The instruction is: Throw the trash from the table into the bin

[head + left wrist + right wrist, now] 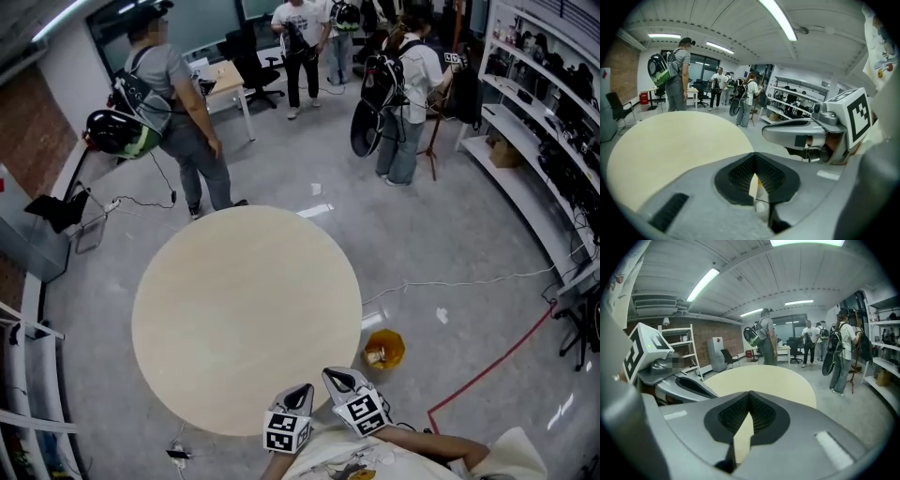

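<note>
The round beige table (246, 314) has a bare top, with no trash on it in any view. A small yellow bin (383, 349) stands on the floor just off the table's right front edge, with crumpled trash inside. Both grippers are close to my body at the table's near edge. My left gripper (298, 397) is shut with nothing between its pads (753, 157). Right beside it, my right gripper (339, 379) is also shut and empty (750, 394). Each gripper shows in the other's view, the right gripper (797, 129) and the left gripper (689, 385).
Several people with backpacks stand beyond the table, the nearest person (173, 112) by its far left edge. Shelving (548, 141) lines the right wall. A white cable (469, 279) and a red line (487, 370) cross the floor at the right. A black chair (61, 208) sits at the left.
</note>
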